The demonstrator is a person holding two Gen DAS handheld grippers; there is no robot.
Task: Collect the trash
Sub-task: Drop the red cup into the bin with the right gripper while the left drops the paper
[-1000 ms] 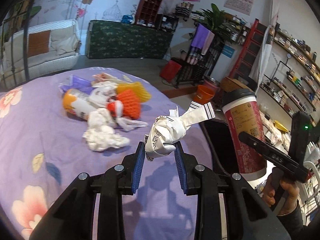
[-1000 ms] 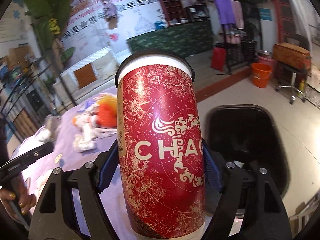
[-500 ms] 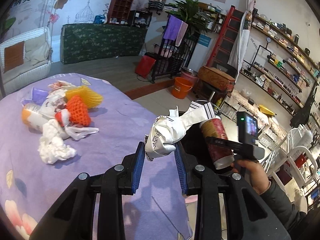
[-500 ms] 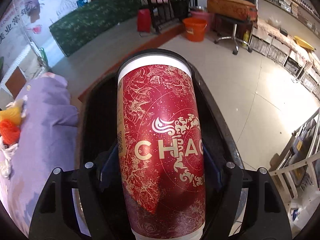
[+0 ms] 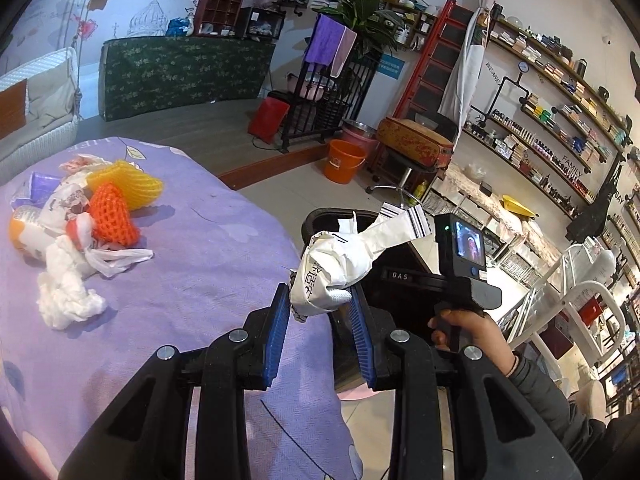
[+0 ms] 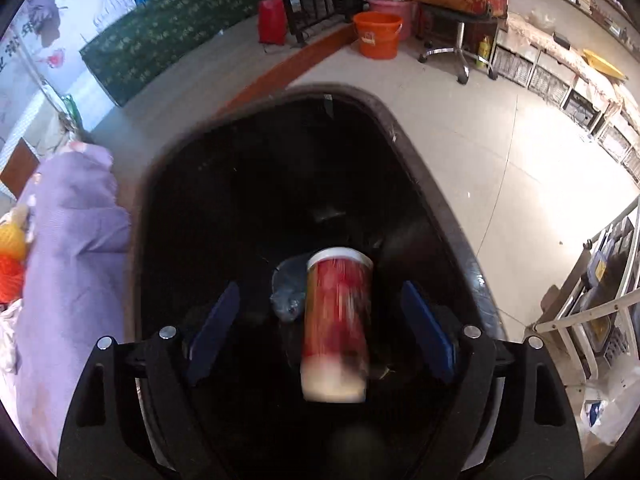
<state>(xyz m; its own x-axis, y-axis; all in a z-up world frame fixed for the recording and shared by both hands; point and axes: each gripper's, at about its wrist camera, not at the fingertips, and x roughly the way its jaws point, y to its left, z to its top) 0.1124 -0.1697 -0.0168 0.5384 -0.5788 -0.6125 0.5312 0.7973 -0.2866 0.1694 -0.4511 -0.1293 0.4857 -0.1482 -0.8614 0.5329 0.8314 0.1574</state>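
Between the left gripper's blue fingers a crumpled white paper bag is pinched, held over the edge of the purple floral cloth that covers the desk. Just past it, a hand grips the right gripper's handle above the black trash bin. Over that bin the right gripper points down, its fingers spreading apart with the red paper cup between them, blurred and touching neither pad, inside the dark bin. Farther back on the cloth lies a heap of trash: white tissue, orange foam net, yellow foam net.
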